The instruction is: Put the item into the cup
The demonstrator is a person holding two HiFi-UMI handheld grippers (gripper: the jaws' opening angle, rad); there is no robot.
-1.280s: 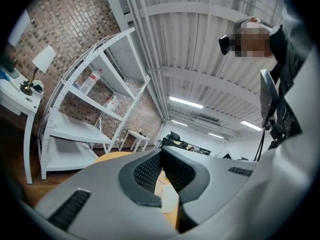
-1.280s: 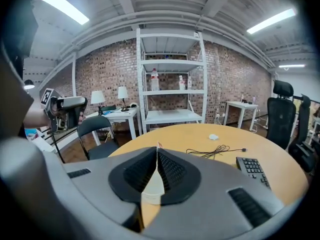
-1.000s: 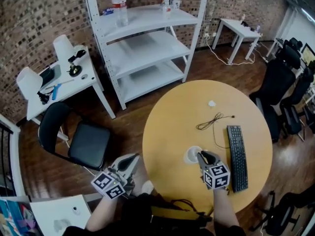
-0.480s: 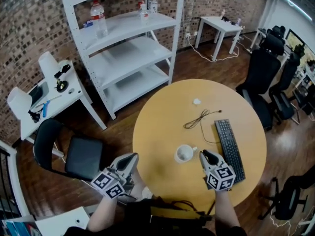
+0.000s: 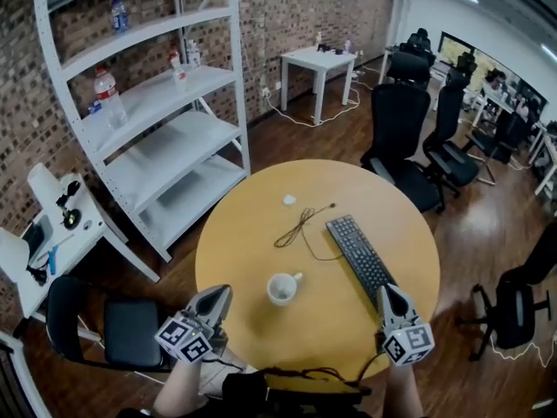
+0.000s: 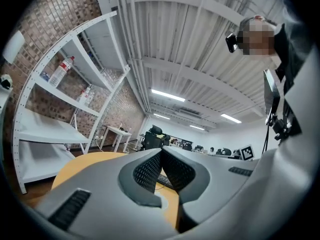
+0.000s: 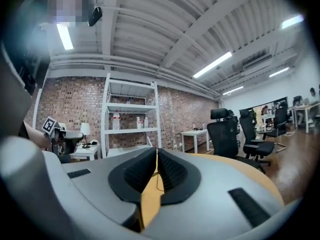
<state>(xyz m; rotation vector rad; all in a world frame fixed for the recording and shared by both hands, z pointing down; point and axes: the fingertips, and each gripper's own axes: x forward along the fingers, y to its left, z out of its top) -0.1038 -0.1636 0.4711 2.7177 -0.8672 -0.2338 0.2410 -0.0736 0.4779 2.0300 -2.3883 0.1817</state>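
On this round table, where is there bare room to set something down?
The left side of the table, from the cup out to the rim, is bare, as is the far right beyond the keyboard. The middle is crowded: cable, keyboard and cup sit close.

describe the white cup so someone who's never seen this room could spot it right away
Start at the round wooden table in the middle of the room. On the half nearest the person, left of the black keyboard and on the near side of the loose black cable, stands the cup. It is the only white, open-topped thing with a handle on that table.
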